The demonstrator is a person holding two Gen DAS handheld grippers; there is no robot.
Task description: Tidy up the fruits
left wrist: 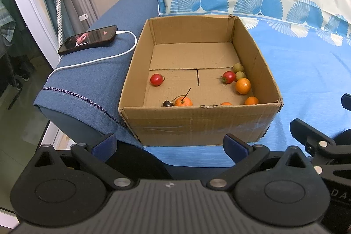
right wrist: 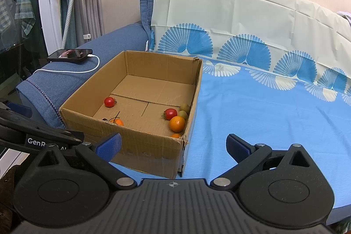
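Fruits (left wrist: 242,86) lie in the cardboard box (left wrist: 197,122) ahead of both grippers' empty, spread fingers (left wrist: 104,143).

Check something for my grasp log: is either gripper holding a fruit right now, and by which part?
Nothing is held. The left gripper and right gripper are both open and empty, short of the cardboard box where the fruits lie.

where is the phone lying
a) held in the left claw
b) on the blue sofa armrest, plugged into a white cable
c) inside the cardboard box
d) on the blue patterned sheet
b: the phone lies flat on the blue armrest left of the cardboard box, with a white cable plugged into it.
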